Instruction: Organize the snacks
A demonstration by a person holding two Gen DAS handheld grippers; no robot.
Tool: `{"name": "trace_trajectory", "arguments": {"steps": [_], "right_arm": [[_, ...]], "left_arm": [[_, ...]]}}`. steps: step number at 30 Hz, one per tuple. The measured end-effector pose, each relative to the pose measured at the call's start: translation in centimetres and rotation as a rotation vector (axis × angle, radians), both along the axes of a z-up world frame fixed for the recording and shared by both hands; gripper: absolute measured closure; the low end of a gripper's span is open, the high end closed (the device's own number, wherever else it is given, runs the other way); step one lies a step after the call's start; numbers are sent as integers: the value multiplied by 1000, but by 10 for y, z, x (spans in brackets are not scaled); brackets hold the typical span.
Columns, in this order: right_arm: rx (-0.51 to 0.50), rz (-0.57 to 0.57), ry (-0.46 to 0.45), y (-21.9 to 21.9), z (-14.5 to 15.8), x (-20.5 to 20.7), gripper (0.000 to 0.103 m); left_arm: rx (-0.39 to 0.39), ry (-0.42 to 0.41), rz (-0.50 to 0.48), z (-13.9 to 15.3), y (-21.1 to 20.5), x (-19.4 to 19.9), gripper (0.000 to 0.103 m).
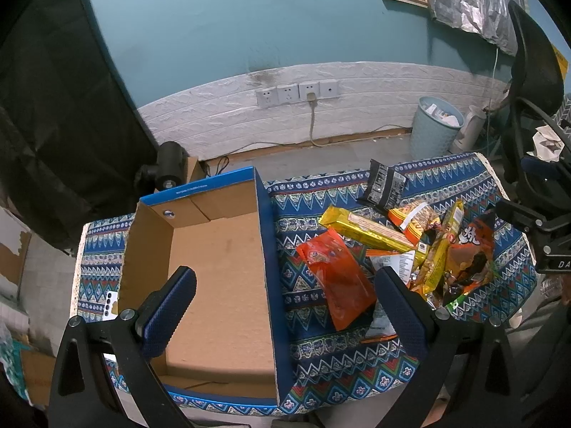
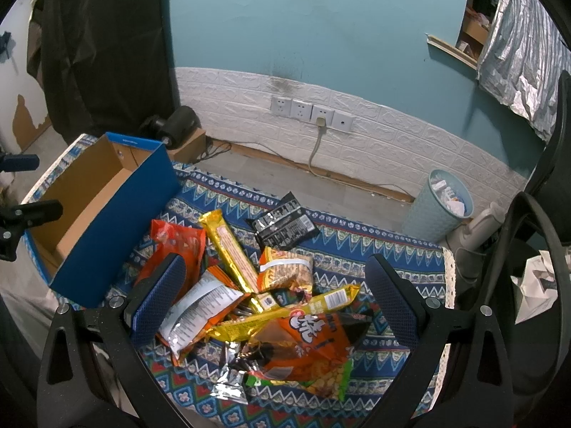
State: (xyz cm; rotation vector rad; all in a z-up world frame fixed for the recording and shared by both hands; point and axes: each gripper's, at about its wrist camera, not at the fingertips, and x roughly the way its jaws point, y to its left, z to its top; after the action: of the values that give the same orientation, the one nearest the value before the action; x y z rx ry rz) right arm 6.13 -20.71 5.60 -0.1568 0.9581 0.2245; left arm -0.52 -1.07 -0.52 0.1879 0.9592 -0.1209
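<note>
Left wrist view shows the left gripper (image 1: 285, 306) spread wide and holding nothing, hovering above the right wall of the cardboard box (image 1: 214, 267). As far as its floor shows, the box is bare, so I judge the sorting has not begun. Every snack lies loose on the patterned cloth (image 1: 314, 356), to the right of this gripper: an orange packet (image 1: 339, 278) nearest, a long gold bar (image 1: 367, 230) and a black packet (image 1: 383, 185) beyond.

From the right wrist, the right gripper (image 2: 274, 296) is also spread and empty, poised over the pile, with a large orange bag (image 2: 307, 349) just below it. Overlapping wrappers hide how many snacks lie underneath, most labels are unreadable, and the box's near corners are cut off by the fingers.
</note>
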Motion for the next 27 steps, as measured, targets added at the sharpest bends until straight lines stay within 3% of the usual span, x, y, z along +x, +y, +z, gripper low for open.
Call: {"name": "trace_trajectory", "arguments": {"steps": [12, 19, 27], "right_arm": [[-35, -30, 44, -13, -15, 2, 4], [-61, -111, 108, -38, -31, 4, 4], [-21, -233, 207, -71, -54, 3, 4]], "left_arm": [[35, 87, -51, -29, -26, 10, 2], [91, 134, -94, -52, -51, 12, 2], [83, 231, -106, -79, -69, 23, 2]]}}
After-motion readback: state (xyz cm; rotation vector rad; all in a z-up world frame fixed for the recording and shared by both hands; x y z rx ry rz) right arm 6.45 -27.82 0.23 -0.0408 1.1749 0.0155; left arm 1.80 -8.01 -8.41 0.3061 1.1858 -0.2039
